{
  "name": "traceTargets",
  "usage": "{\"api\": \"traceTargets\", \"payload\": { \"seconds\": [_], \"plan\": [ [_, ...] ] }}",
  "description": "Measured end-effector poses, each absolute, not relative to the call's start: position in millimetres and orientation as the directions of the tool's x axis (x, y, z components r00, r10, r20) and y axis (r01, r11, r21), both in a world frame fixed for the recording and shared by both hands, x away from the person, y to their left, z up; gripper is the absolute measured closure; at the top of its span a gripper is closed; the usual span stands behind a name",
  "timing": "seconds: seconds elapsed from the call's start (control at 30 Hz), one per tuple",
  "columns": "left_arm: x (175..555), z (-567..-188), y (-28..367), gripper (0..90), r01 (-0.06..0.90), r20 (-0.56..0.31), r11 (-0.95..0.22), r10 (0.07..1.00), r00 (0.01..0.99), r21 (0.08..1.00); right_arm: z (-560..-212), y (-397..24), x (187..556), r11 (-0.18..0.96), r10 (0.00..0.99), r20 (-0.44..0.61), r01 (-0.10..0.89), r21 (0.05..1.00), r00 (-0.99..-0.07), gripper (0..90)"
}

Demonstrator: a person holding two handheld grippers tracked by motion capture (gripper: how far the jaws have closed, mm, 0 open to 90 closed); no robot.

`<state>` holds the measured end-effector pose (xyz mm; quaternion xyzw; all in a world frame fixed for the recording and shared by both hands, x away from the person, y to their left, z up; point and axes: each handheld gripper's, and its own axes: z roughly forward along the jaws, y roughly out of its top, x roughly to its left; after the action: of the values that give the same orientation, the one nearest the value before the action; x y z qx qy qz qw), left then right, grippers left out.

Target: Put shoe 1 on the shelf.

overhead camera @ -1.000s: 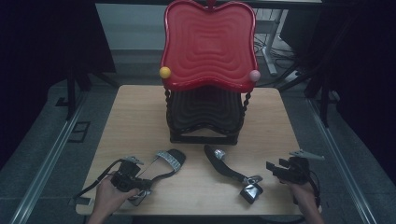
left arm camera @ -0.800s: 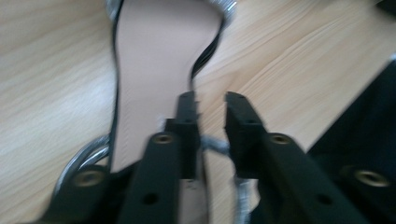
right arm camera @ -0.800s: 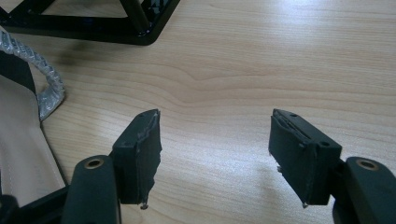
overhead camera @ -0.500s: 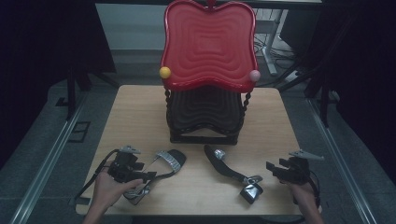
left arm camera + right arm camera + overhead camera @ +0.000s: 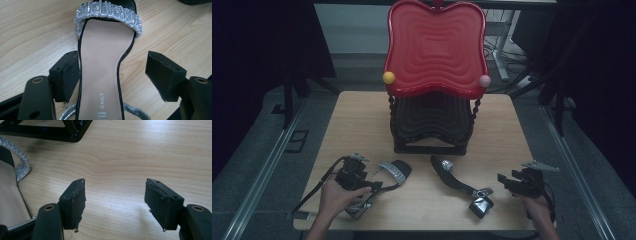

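Left sandal [image 5: 103, 62] lies between the just-opened left tool [image 5: 115, 75]; right tool [image 5: 117, 202] gapes wide — bare table [image 5: 140, 157] ahead.

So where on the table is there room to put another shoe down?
Bare wood lies left of the black rack base, and right of it up to the table edge. The front is crowded: left sandal, right sandal, and both grippers.
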<state>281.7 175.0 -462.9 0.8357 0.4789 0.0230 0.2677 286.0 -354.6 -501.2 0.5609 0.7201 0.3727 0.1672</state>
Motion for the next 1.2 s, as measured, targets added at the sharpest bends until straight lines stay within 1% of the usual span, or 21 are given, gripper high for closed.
{"api": "traceTargets", "payload": {
  "seconds": [0.13,0.17,0.2,0.23,0.33,0.37,0.53,0.7,0.77,0.93,1.0,1.2],
  "plan": [
    [283.0,-466.3,172.6,22.9,0.792,-0.207,-0.408,0.816,0.539,0.455,-501.7,-355.0,286.0,0.089,0.933,0.180,0.683,0.725,-0.313,32.9],
    [282.9,-470.4,168.7,21.6,0.797,-0.195,-0.417,0.821,0.536,0.436,-501.8,-355.0,285.7,0.096,0.931,0.179,0.684,0.723,-0.319,32.6],
    [282.9,-470.4,168.7,20.9,0.797,-0.195,-0.417,0.821,0.536,0.436,-501.7,-354.6,285.5,0.099,0.928,0.180,0.681,0.725,-0.326,32.5],
    [282.6,-474.9,164.9,20.6,0.799,-0.173,-0.433,0.825,0.538,0.417,-501.5,-353.9,285.4,0.104,0.926,0.177,0.676,0.729,-0.333,32.4],
    [283.1,-480.1,160.9,20.2,0.802,-0.154,-0.449,0.828,0.539,0.394,-500.9,-352.7,285.3,0.111,0.926,0.171,0.673,0.731,-0.338,32.3],
    [284.0,-485.1,157.0,20.3,0.810,-0.134,-0.452,0.838,0.529,0.375,-501.5,-352.2,285.7,0.112,0.925,0.172,0.676,0.728,-0.338,32.2],
    [286.7,-495.2,150.3,22.4,0.820,-0.095,-0.464,0.849,0.519,0.334,-502.6,-353.0,286.1,0.113,0.928,0.168,0.681,0.723,-0.332,32.2],
    [287.5,-505.1,145.9,32.9,0.834,-0.049,-0.472,0.862,0.505,0.285,-502.2,-353.8,285.9,0.112,0.928,0.168,0.681,0.724,-0.332,32.2],
    [288.7,-506.5,148.7,33.8,0.848,-0.090,-0.445,0.869,0.487,0.288,-502.5,-353.3,286.0,0.111,0.929,0.168,0.680,0.725,-0.331,32.2],
    [290.5,-505.5,153.0,37.4,0.851,-0.121,-0.444,0.863,0.490,0.279,-503.0,-352.9,286.3,0.113,0.928,0.167,0.680,0.724,-0.332,32.2],
    [292.1,-504.5,158.2,41.7,0.864,-0.172,-0.417,0.864,0.473,0.281,-502.5,-353.1,286.0,0.113,0.928,0.168,0.682,0.723,-0.332,32.2],
    [293.9,-504.2,170.5,42.8,0.872,-0.206,-0.395,0.864,0.459,0.288,-502.7,-354.3,286.2,0.107,0.930,0.169,0.680,0.725,-0.327,32.2]
  ]
}}
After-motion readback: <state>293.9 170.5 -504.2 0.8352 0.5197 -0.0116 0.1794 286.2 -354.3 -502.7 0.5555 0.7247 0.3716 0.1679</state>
